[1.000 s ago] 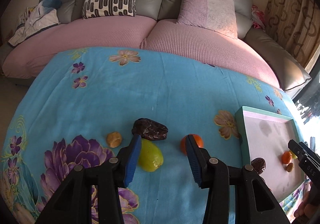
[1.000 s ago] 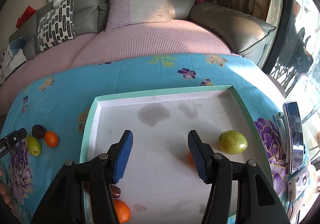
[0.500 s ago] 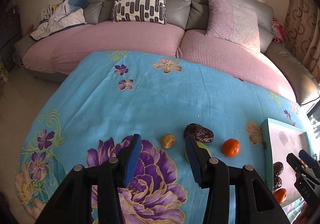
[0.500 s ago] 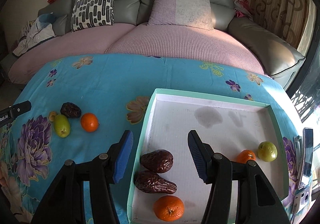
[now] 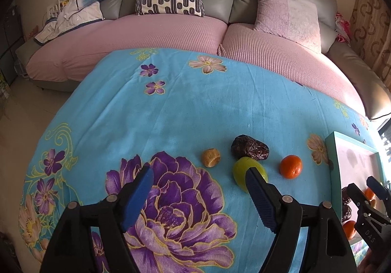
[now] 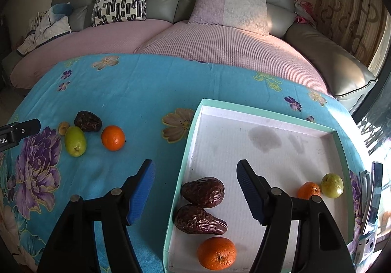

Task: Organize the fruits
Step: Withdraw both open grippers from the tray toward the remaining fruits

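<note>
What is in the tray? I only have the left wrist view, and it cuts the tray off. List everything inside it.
Observer: Five fruits lie in the tray: two dates, a large orange, a small orange and a green fruit.
Operator: Say where the green one sits.
Observer: Near the right wall, right beside the small orange. The dates and the large orange are along the left wall.
Operator: Now report what is past that right wall.
Observer: A phone stands upright just outside it.
</note>
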Demonstrator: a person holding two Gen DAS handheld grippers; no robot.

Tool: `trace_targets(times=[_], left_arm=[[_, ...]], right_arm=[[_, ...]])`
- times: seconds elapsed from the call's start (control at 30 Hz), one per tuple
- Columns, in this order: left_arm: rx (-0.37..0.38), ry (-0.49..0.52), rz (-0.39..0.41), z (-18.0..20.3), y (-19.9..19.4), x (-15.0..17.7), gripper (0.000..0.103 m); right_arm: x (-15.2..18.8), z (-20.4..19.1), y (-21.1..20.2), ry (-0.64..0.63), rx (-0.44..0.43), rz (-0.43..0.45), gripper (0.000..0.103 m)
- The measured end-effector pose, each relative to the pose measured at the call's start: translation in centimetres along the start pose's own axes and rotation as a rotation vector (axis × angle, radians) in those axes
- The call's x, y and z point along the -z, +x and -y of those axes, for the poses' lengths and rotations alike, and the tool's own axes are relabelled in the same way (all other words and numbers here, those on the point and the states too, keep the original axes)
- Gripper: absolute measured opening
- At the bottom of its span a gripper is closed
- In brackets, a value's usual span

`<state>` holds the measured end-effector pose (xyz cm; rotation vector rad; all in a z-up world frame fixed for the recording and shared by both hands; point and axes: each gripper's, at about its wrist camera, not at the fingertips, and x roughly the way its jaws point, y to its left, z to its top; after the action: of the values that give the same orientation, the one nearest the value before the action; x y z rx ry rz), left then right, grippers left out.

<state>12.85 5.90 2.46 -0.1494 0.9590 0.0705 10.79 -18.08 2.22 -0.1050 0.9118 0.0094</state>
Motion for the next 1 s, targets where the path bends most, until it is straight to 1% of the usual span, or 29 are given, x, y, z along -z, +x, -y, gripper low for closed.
trace_targets(times=[0.03,0.07,0.1,0.13,0.2,0.27,0.33,0.47,0.57,0.73,0.9,1.0], left_arm=[[0.001,-0.002,-0.006,0.0,0.2,0.1,0.088],[-0.001,-0.006,-0.01,-0.1,0.3,0.1,0.09],[-0.005,-0.011,-0.011,-0.1,0.4,0.1,0.094],[-0.009,-0.016,-0.009,-0.2,0.4,0.1,0.097],[-0.022,-0.027,-0.001,-0.5,0.4,0.1,0.099],[-0.035,-0.04,0.005,-0.8,0.4,0.1,0.1],[-0.047,-0.048,0.007,-1.1,0.5,0.0,0.103],[-0.06,-0.04,0.01,-1.2,0.6,0.0,0.103],[-0.056,-0.027,0.018,-0.9,0.5,0.0,0.103],[-0.047,0.0,0.031,-0.5,0.4,-0.1,0.103],[-0.04,-0.007,0.038,-0.9,0.3,-0.2,0.103],[-0.039,-0.011,0.043,-1.2,0.4,-0.3,0.103]], right_arm=[[0.0,-0.1,0.1,-0.002,0.0,-0.003,0.071],[0.0,-0.1,0.1,-0.003,0.0,-0.005,0.071],[0.1,-0.2,0.2,-0.005,-0.001,-0.007,0.074],[0.1,-0.2,0.2,-0.007,-0.002,-0.009,0.082],[0.1,-0.3,0.2,-0.009,-0.004,-0.004,0.09],[0.1,-0.4,0.2,-0.009,-0.011,0.001,0.09],[0.2,-0.4,0.2,-0.006,-0.023,0.005,0.091],[0.2,-0.5,0.3,-0.004,-0.054,0.011,0.092],[0.2,-0.6,0.4,-0.001,-0.071,0.013,0.092],[0.3,-1.4,0.7,-0.027,-0.063,0.007,0.092],[0.4,-2.1,1.0,-0.03,-0.1,-0.001,0.092],[0.3,-2.5,1.0,-0.032,-0.106,0.005,0.092]])
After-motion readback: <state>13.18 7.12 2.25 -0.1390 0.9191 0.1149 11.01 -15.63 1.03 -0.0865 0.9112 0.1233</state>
